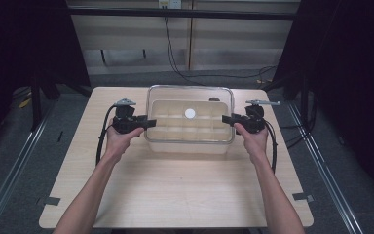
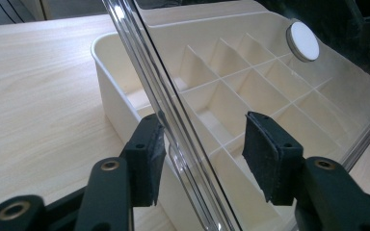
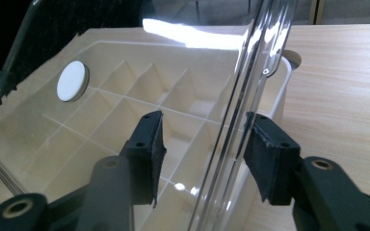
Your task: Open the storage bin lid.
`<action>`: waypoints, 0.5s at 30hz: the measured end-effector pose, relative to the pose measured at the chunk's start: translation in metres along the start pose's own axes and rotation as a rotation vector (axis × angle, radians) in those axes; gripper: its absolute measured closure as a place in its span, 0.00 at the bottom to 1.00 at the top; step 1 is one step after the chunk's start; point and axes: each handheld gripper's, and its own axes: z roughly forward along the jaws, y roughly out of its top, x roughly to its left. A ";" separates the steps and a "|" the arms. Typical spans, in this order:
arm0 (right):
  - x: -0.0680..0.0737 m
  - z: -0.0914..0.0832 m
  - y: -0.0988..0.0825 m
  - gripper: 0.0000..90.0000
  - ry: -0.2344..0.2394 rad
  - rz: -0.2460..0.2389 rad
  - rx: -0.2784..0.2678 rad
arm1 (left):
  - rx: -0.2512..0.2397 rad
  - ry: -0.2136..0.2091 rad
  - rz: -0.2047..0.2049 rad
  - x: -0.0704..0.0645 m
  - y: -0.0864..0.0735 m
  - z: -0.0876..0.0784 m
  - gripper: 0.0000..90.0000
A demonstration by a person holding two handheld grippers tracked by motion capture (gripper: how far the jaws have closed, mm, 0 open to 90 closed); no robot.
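Clear lid (image 1: 190, 92) edges between jaws of left gripper (image 1: 148, 123) and right gripper (image 1: 225, 119) (half-open, one pad touching).

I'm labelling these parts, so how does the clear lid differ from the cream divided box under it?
The clear lid is transparent; the cream divided box is opaque. The lid is one flat panel bearing a white round disc; the box is split into compartments. The lid sits raised and tilted; the box rests on the table. Both are rectangular.

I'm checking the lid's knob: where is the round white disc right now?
In the high view the white disc sits on the clear lid, near its middle, above the cream divided box and midway between the two grippers.
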 end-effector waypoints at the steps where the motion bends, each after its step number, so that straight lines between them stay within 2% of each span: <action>1: 0.000 -0.002 0.001 0.60 0.005 0.004 -0.009 | -0.008 0.000 0.000 0.000 0.000 -0.001 0.59; 4: 0.001 -0.004 0.003 0.61 0.004 -0.004 -0.006 | -0.017 -0.001 -0.001 -0.001 0.000 -0.003 0.60; 7: 0.001 -0.010 0.005 0.66 0.016 0.007 -0.030 | -0.035 0.000 0.004 -0.003 -0.001 -0.007 0.62; 11: 0.003 -0.015 0.007 0.68 0.025 0.007 -0.042 | -0.042 0.001 0.023 -0.006 0.001 -0.012 0.66; 15: 0.006 -0.019 0.009 0.68 0.011 -0.012 -0.043 | -0.044 0.000 0.039 -0.007 0.001 -0.016 0.68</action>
